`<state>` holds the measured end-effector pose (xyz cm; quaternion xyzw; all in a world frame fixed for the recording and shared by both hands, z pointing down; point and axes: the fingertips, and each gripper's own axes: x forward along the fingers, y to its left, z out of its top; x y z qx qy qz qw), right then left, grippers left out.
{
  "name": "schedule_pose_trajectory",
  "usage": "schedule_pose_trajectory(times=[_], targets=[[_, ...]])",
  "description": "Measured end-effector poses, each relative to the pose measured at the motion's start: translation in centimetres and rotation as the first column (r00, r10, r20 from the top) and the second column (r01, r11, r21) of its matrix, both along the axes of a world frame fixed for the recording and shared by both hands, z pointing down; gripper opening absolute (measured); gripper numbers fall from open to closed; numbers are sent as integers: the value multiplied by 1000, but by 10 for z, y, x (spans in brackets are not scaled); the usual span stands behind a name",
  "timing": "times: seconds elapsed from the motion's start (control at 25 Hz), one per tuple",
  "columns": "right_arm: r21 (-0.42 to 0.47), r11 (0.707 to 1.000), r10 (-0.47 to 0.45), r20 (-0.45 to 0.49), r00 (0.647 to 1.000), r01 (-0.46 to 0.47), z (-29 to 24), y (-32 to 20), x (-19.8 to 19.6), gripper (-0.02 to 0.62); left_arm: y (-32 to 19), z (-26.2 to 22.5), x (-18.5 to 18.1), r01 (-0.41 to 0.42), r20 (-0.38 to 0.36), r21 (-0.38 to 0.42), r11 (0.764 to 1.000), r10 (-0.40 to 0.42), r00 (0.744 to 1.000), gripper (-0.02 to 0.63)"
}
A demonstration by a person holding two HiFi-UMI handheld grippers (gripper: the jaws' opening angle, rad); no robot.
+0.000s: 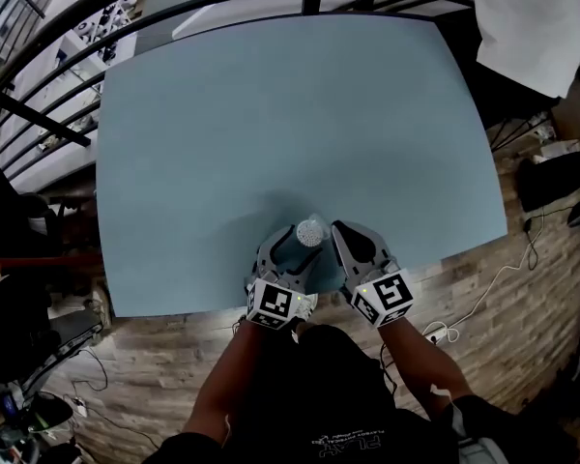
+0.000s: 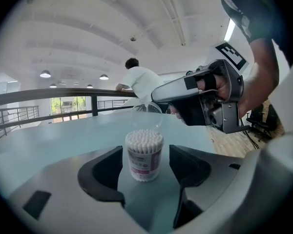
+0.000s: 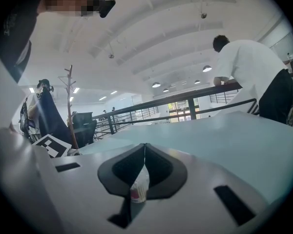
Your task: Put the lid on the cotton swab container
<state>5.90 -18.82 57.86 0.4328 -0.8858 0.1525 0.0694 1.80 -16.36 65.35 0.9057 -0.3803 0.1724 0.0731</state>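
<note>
Left gripper view, cotton swab container (image 2: 144, 155), right hand-held gripper (image 2: 155, 98) pinching lid (image 2: 147, 115); railing (image 2: 49, 94).

The left gripper (image 1: 290, 245) and right gripper (image 1: 340, 232) are grey, black-padded, with black-and-white marker cubes (image 1: 383, 298)

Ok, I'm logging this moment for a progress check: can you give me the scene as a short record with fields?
surface: light blue table
container: cotton swab container, upright, open, swabs showing
left gripper: jaws apart, container between them, gaps on both sides
right gripper: shut on the clear lid, close by the container
lid on: not yet
</note>
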Motion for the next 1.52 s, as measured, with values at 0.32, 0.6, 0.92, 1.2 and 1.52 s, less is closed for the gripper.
schedule_pose_trajectory(times=[0.32,0.6,0.92,1.2,1.52], targets=[[2,1000,-23,-21,1000,23,6,1,-2,18,-4,4,5,7,-1,-1,1000,-7,1000,301],[-9,1000,-27,-18,999,27,9,0,-2,18,-6,-1,8,6,-10,12,1000,-6,1000,284],[-13,999,-30,-20,999,30,11,0,0,18,-6,0,7,5,-10,7,1000,-5,1000,256],[-19,999,-44,-48,998,44,16,4,-4,18,-4,3,9,3,7,4,1000,-3,1000,255],[-29,997,-75,-85,994,73,23,11,-12,18,-5,-1,9,4,-4,12,1000,-4,1000,255]])
